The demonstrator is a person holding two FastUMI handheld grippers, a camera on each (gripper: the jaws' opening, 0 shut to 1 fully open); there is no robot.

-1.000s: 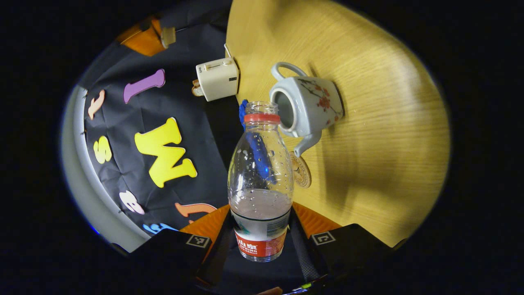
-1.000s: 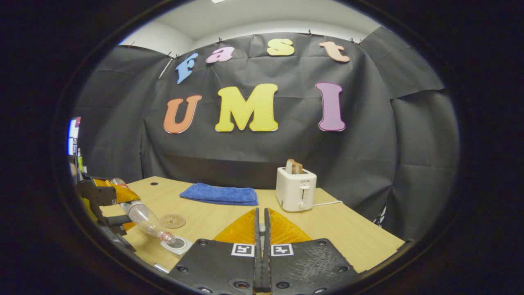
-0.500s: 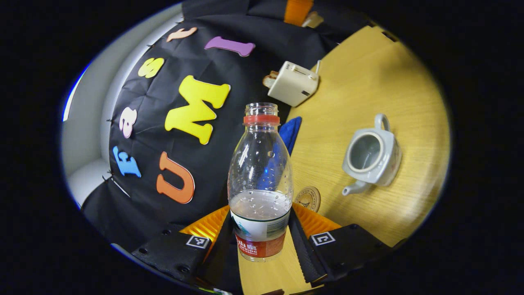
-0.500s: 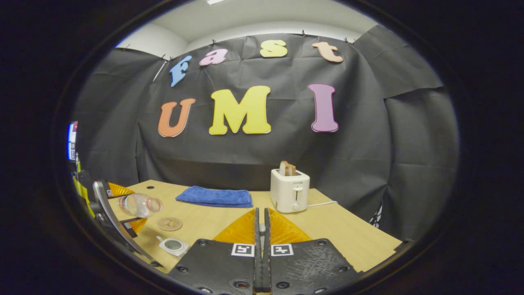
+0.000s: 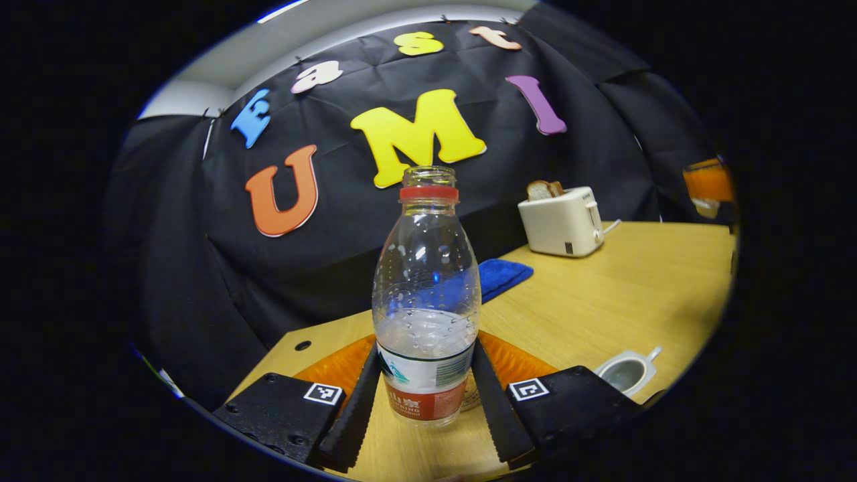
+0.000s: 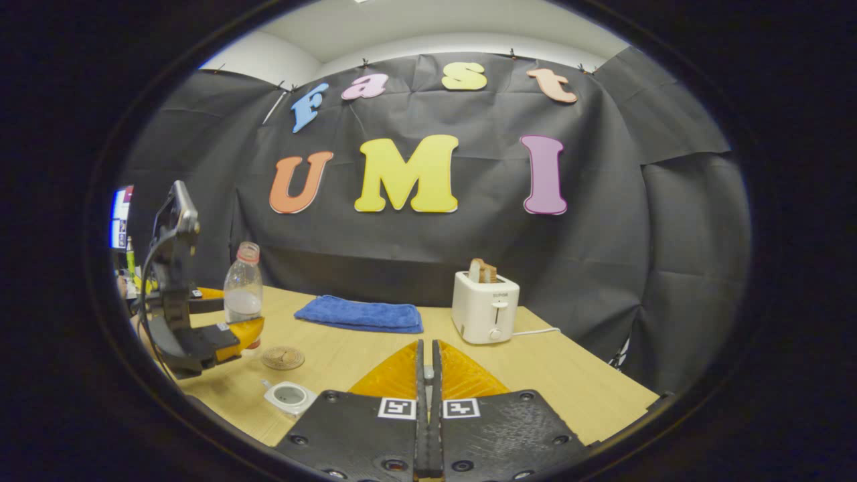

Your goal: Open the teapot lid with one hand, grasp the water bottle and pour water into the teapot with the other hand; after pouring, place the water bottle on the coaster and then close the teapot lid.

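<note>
My left gripper point(image 5: 425, 348) is shut on the lower, labelled part of a clear water bottle point(image 5: 426, 294). The bottle has no cap, is about a third full and stands upright. In the right gripper view the bottle point(image 6: 243, 288) and the left gripper point(image 6: 227, 329) are at the left, just left of the round coaster point(image 6: 282, 357). The white teapot point(image 6: 289, 396) sits open-topped on the table in front of the coaster; in the left gripper view the teapot point(image 5: 626, 371) is low at the right. My right gripper point(image 6: 428, 345) is shut above the table; anything pinched in it is hidden.
A white toaster point(image 6: 485, 308) with bread in it stands at the back of the wooden table point(image 6: 549, 375), with a folded blue towel point(image 6: 361, 313) to its left. The toaster point(image 5: 559, 221) and towel point(image 5: 499, 274) lie beyond the bottle in the left gripper view.
The left gripper has swung the bottle from tipped over the teapot back to upright and drawn it away, down beside the coaster. The right gripper has barely moved.
</note>
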